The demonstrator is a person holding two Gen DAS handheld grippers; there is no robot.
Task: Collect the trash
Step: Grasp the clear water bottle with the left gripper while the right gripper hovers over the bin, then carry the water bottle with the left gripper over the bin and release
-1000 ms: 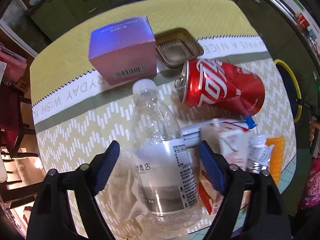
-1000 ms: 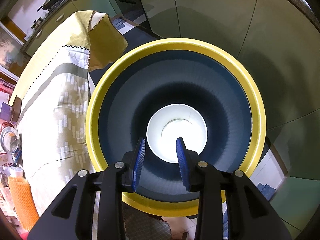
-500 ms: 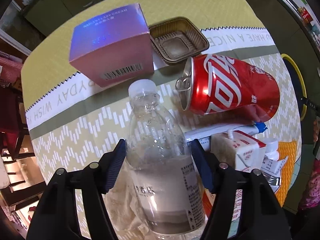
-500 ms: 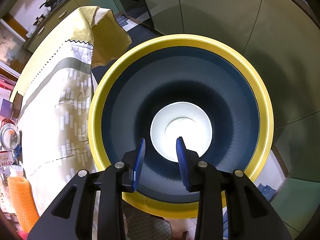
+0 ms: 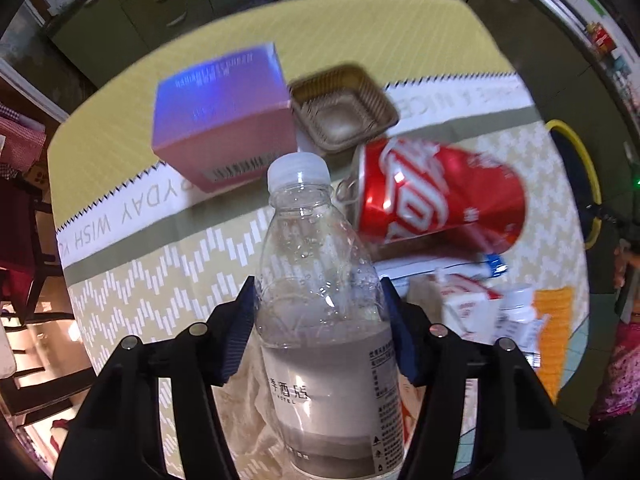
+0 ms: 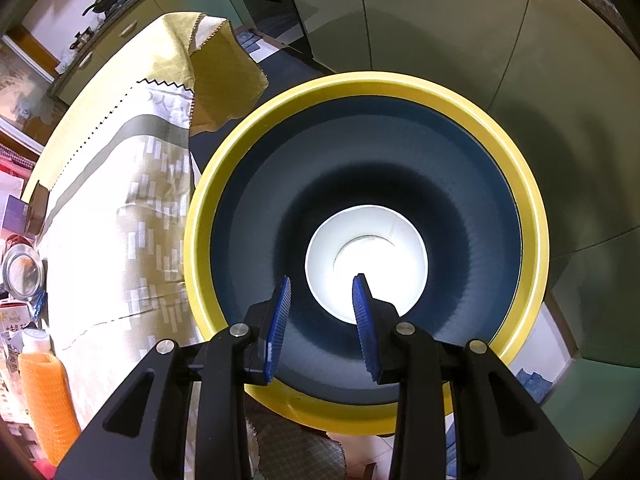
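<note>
Left gripper (image 5: 318, 300), which I hold pointing steeply down: its jaws have just been closing, and both blue pads (image 5: 239, 332) now press the sides of a clear plastic bottle (image 5: 320, 320) with a white cap (label partly legible). Beyond the bottle on the yellow patterned tablecloth (image 5: 132, 280) lie a dented red can (image 5: 440, 200) on its side, a pink-and-purple box (image 5: 224, 128) and a brown plastic tray (image 5: 344, 114), the tray just beside the box. A small carton (image 5: 466, 304) sits at right. Right gripper (image 6: 322, 304): I hold it over the yellow-rimmed bin (image 6: 532, 216), jaws parted and nothing between them; a white paper cup (image 6: 366, 260) rests at the bin's bottom.
</note>
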